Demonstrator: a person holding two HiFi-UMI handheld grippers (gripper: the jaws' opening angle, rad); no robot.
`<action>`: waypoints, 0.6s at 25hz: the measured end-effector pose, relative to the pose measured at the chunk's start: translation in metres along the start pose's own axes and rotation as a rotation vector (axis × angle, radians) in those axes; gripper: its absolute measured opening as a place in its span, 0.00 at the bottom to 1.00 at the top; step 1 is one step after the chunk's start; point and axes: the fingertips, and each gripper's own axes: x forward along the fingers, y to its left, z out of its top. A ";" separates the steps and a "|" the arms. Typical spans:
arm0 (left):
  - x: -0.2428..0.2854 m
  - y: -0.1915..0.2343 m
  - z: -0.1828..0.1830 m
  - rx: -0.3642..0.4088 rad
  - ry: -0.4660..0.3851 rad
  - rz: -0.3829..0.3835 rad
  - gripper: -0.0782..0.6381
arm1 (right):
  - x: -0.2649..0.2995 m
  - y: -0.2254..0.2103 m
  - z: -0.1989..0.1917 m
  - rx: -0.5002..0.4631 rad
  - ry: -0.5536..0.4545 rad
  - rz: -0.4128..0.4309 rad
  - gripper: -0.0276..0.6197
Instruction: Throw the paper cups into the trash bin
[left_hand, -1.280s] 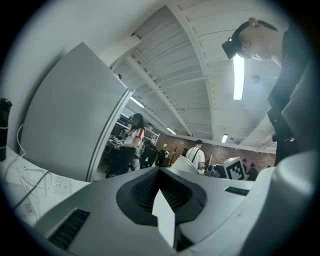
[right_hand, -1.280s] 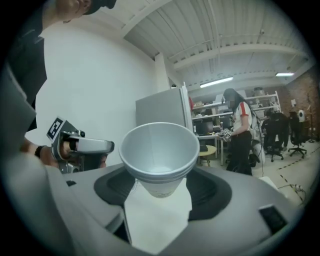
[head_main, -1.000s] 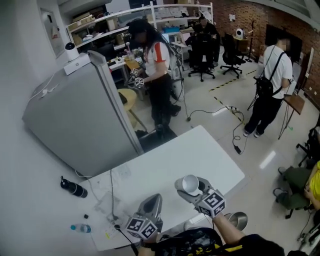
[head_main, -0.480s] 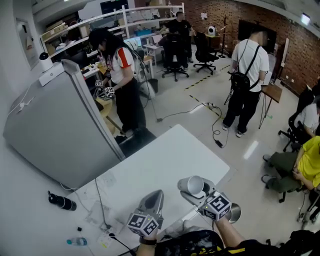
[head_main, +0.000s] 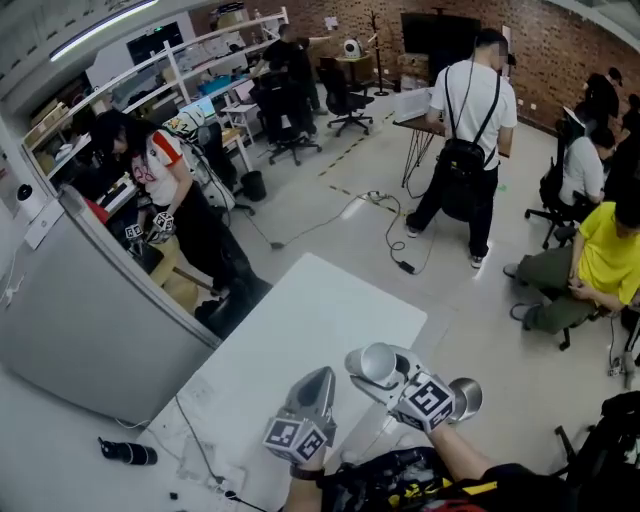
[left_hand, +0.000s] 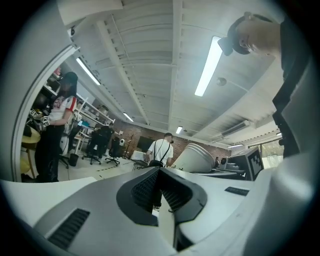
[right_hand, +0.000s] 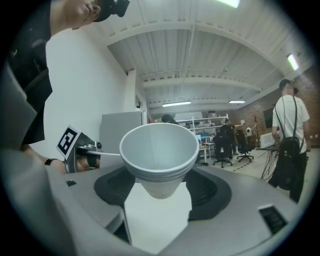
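Table (head_main: 330, 320) below | right tongs (head_main: 376, 368) level, clamping paper cups (right_hand: 159, 150) | left tongs (head_main: 321, 376) closed

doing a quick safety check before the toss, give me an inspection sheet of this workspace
surface: white table, top mostly bare
job's things: stacked paper cups in the right tool; trash bin on the floor beside the table, partly hidden
clutter: black bottle on the floor
tools: right tool shut on the cups; left tool shut, empty
cables: thin cable on the table's left end; floor cable past the table
surroundings: grey partition, standing person, seated person, office chairs
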 end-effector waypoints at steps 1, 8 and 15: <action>0.009 -0.008 0.002 0.015 0.005 -0.017 0.11 | -0.010 -0.010 0.001 -0.004 -0.008 -0.024 0.55; 0.071 -0.063 -0.008 0.068 0.050 -0.095 0.11 | -0.082 -0.077 -0.006 0.031 -0.016 -0.149 0.55; 0.135 -0.153 -0.043 0.058 0.119 -0.274 0.11 | -0.177 -0.138 -0.019 0.095 -0.037 -0.328 0.55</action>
